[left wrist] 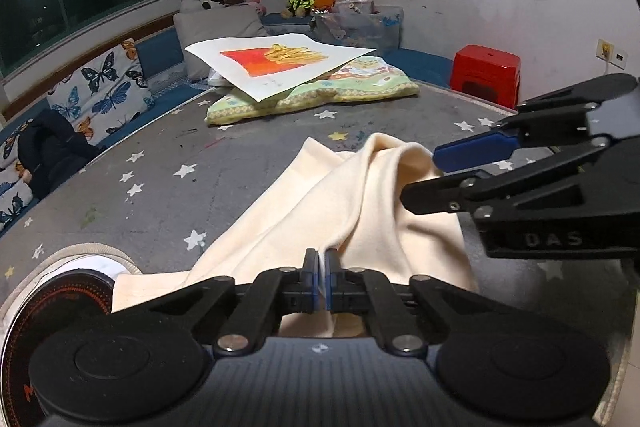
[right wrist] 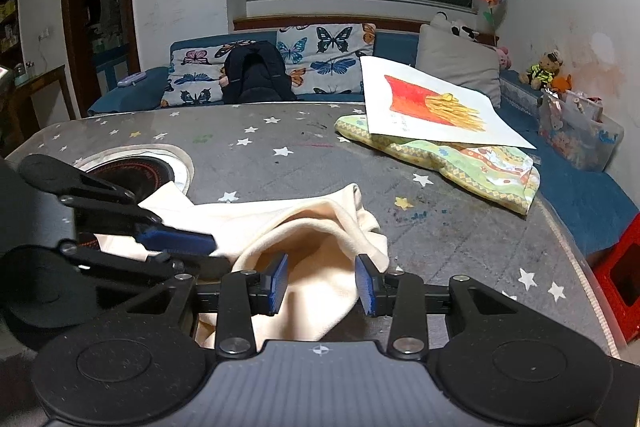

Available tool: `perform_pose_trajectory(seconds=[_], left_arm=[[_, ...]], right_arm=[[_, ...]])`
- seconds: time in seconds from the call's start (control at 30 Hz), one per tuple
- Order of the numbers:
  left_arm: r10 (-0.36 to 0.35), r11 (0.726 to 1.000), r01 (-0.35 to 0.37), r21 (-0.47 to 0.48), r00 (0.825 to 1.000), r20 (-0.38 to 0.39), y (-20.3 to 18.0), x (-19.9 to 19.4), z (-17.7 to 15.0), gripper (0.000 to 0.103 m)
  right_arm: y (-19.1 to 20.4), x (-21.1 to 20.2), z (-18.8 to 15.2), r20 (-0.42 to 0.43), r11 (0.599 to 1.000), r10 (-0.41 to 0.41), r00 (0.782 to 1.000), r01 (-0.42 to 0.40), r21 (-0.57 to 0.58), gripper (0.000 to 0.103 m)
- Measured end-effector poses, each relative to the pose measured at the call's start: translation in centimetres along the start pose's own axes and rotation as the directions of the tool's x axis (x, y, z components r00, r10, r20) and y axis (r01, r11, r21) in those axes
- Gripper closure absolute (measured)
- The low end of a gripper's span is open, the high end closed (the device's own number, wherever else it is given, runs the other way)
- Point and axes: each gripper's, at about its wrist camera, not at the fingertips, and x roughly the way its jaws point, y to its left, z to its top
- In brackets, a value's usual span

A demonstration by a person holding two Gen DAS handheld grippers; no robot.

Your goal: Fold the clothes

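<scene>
Cream garment (left wrist: 320, 203) lengthwise between pinching left gripper (left wrist: 322, 281) and gaping right gripper (right wrist: 322, 281)

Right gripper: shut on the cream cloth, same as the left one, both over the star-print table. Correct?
Not quite. The right gripper is open: in the right wrist view its blue pads stand apart with the cream cloth lying between them, not pinched. The left gripper is shut on the cloth, per the left wrist view, and both are over the star-print table.

one cream garment (left wrist: 320, 203), two tongs (left wrist: 322, 267) (right wrist: 322, 279), one red stool (left wrist: 486, 73)
</scene>
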Motion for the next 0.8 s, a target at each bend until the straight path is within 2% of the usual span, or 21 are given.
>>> perform_pose_trajectory(seconds=[0.1, 0.37, 0.6, 0.8], left_arm=[[0.021, 1.000, -0.021, -0.015, 1.000, 0.010, 0.3, -0.1, -0.1, 0.101], [0.087, 0.988, -0.079, -0.133, 0.995, 0.050, 3.3, -2.7, 0.2, 0.101], [0.171, 0.959, -0.155, -0.235, 0.984, 0.047, 6.5, -5.1, -0.8, 0.101], [0.246, 0.923, -0.219, -0.317, 0.968, 0.048, 9.3, -7.6, -2.3, 0.101]], right_arm=[[0.1, 0.1, -0.2, -0.001, 1.000, 0.003, 1.000, -0.003, -0.005, 0.063], [0.8, -0.2, -0.5, 0.002, 1.000, 0.005, 1.000, -0.005, -0.022, 0.062], [2.6, -1.3, -0.2, 0.031, 0.997, 0.016, 0.999, -0.013, -0.082, 0.059], [5.6, -0.8, -0.4, -0.002, 0.984, 0.069, 0.998, -0.068, -0.164, 0.057]])
